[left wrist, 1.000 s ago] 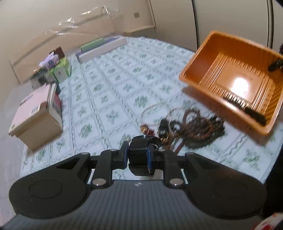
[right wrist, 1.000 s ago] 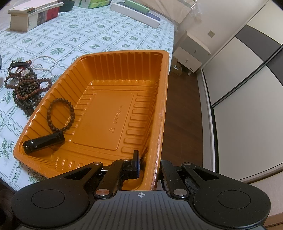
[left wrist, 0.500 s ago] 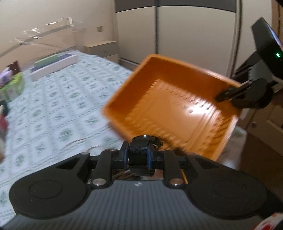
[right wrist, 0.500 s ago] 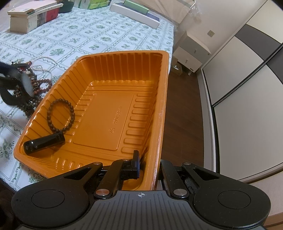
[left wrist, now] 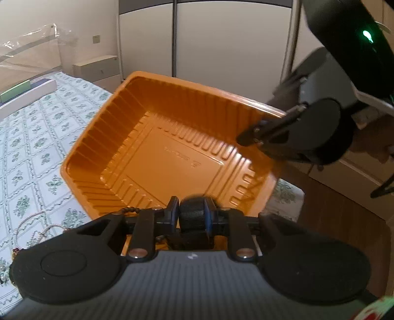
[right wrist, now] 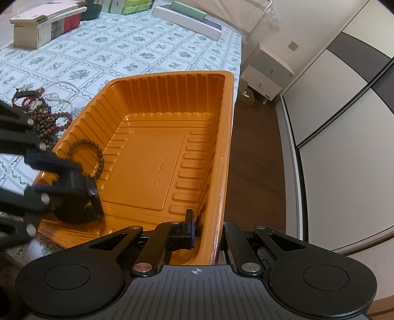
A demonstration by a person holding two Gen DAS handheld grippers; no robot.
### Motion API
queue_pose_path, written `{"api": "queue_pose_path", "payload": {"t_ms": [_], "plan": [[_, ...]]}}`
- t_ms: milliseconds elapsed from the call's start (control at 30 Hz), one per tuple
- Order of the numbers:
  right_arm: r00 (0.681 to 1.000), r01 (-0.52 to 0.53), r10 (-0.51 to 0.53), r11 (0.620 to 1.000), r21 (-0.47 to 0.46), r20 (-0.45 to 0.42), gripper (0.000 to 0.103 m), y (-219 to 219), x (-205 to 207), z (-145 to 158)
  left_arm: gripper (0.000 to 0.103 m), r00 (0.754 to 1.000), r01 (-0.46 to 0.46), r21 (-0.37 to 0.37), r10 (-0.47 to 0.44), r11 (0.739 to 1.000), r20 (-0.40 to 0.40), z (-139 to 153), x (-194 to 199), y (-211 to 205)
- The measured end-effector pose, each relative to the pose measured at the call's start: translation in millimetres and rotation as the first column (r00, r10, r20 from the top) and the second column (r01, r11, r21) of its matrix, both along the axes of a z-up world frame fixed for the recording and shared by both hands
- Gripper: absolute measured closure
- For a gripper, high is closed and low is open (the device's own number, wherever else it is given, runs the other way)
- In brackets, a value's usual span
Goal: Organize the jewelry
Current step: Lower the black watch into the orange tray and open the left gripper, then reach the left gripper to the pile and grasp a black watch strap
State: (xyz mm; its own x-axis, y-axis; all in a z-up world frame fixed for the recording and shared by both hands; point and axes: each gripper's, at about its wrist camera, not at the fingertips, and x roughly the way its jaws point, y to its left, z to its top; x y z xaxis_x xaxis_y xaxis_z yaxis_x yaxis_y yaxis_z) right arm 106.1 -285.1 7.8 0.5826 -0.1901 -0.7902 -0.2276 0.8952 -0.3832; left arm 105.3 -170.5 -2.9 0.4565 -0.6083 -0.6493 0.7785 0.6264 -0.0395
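Note:
The orange tray [left wrist: 172, 152] [right wrist: 152, 157] sits at the edge of the floral tablecloth, and my right gripper [right wrist: 208, 229] [left wrist: 248, 135] is shut on its rim. My left gripper [left wrist: 193, 209] [right wrist: 86, 194] hovers over the tray's near left corner. A black wristband [left wrist: 193, 216] [right wrist: 73, 204] is between its pads, still gripped while the jaws are opening. A brown bead bracelet [right wrist: 98, 152] lies inside the tray. The black cylinder seen there earlier is hidden behind the left gripper. A pile of bead necklaces [right wrist: 46, 123] lies on the cloth left of the tray.
Thin pale chains [left wrist: 32, 226] lie on the cloth beside the pile. Boxes and books [right wrist: 46, 22] and a long white box [right wrist: 189, 19] stand at the far end. Past the table edge are wooden floor [right wrist: 253, 160], a small cabinet [right wrist: 268, 71] and sliding wardrobe doors.
My left gripper has swung right from above the bead pile to over the tray, carrying the black wristband. The right gripper and the tray have stayed put.

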Motion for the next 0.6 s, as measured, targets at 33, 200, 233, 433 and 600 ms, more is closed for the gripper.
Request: {"api": "queue_pose_path", "payload": {"t_ms": [33, 200, 233, 433, 600], "plan": [[1.000, 0.000, 0.000, 1.000, 0.000, -0.002, 0.098, 0, 0, 0, 0.076, 1.000, 0.004, -0.008, -0.004, 1.000, 0.003, 1, -2, 2], [1.000, 0.001, -0.001, 1.000, -0.001, 0.003, 0.098, -2, 0, -1, 0.070, 0.999, -0.022, -0.014, 0.023, 1.000, 0.027, 8, -7, 22], [1.000, 0.000, 0.000, 1.000, -0.001, 0.003, 0.098, -2, 0, -1, 0.070, 0.999, -0.042, -0.011, 0.042, 0.999, 0.035, 8, -8, 29], [1.000, 0.003, -0.003, 1.000, -0.001, 0.002, 0.098, -3, -1, -2, 0.070, 0.977, -0.204, 0.028, 0.202, 0.979, 0.064, -1, -11, 84], [1.000, 0.003, -0.003, 1.000, -0.003, 0.002, 0.098, -3, -2, -2, 0.068, 0.925, -0.373, 0.068, 0.366, 0.925, 0.101, -11, -5, 135]]}}
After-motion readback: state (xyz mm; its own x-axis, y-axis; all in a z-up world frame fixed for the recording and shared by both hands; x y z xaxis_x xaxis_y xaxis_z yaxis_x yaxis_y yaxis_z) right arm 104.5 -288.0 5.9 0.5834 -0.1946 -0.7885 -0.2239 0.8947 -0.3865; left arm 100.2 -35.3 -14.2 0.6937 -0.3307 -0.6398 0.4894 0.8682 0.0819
